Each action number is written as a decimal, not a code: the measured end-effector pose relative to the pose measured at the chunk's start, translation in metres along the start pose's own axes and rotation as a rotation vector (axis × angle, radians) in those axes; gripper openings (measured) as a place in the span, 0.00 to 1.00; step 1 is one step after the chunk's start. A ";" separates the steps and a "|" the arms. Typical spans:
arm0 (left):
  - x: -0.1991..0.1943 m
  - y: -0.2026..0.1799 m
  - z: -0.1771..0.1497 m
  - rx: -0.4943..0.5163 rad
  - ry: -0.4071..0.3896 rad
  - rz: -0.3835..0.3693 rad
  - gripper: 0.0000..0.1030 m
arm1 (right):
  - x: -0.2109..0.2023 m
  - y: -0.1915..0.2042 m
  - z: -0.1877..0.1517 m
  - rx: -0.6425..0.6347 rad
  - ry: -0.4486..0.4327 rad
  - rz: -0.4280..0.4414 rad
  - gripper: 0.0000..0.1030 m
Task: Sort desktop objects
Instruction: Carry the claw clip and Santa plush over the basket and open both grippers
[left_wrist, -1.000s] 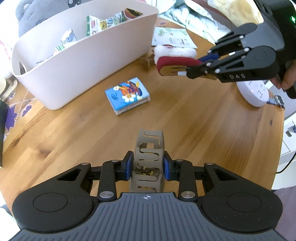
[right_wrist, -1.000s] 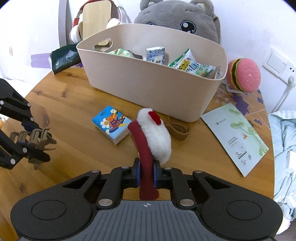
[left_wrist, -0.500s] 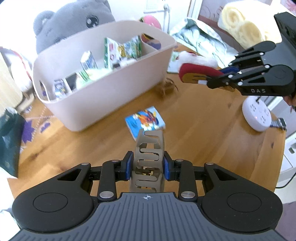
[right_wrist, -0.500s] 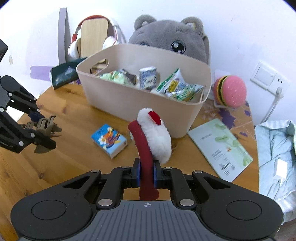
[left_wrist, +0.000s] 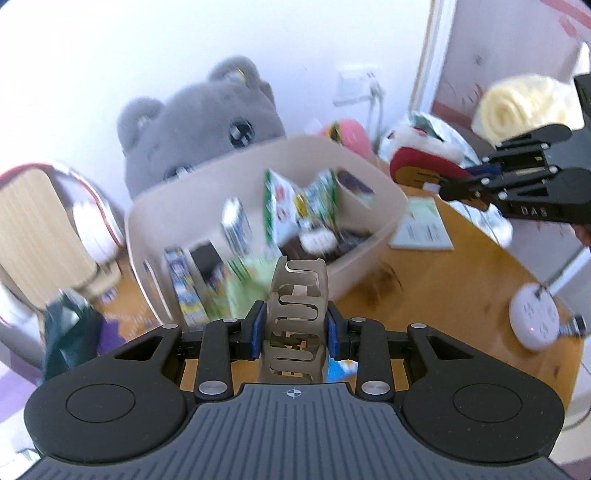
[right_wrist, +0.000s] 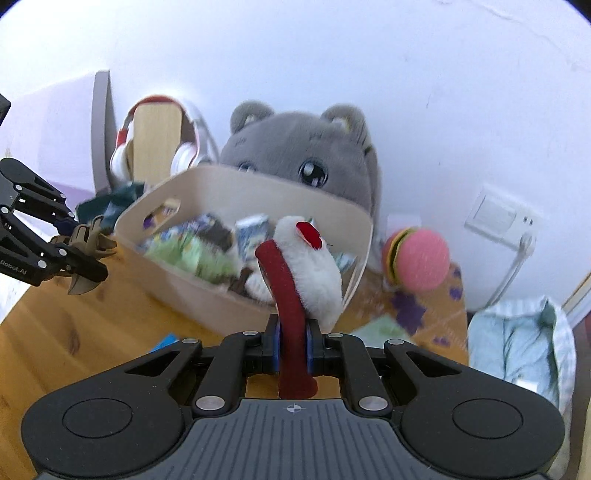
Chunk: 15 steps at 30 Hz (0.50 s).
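My left gripper is shut on a khaki hair claw clip, held in the air before the near rim of the beige bin. My right gripper is shut on the dark red band of a white fluffy hair accessory with a red patch, raised in front of the bin. The bin holds several snack packets and small cartons. From the left wrist view the right gripper hangs at the upper right with the red piece. From the right wrist view the left gripper shows at the left with the clip.
A grey plush toy sits behind the bin. Red-and-white headphones hang on a wooden stand at the back left. A burger toy, a leaflet, a white power strip and a blue tissue pack lie on the wooden table.
Both grippers have risen with their objects and tilted up; the bin's inside and the plush now fill the views. The blue tissue pack has slid under the left fingers.
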<state>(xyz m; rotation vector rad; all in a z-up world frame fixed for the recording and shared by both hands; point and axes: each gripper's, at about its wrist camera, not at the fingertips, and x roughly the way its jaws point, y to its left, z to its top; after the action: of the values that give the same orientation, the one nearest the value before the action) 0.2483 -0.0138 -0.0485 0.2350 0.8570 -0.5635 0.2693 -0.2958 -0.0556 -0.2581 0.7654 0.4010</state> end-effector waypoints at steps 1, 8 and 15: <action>0.001 0.004 0.007 -0.006 -0.007 0.005 0.32 | 0.001 -0.003 0.006 -0.002 -0.010 -0.002 0.13; 0.023 0.019 0.044 -0.048 -0.027 0.047 0.32 | 0.020 -0.010 0.039 -0.022 -0.036 0.004 0.13; 0.062 0.027 0.057 -0.130 0.014 0.104 0.32 | 0.057 -0.002 0.056 -0.055 -0.007 0.027 0.13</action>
<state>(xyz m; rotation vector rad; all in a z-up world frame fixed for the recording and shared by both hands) 0.3327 -0.0381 -0.0608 0.1642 0.8865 -0.4077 0.3416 -0.2622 -0.0574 -0.2977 0.7521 0.4485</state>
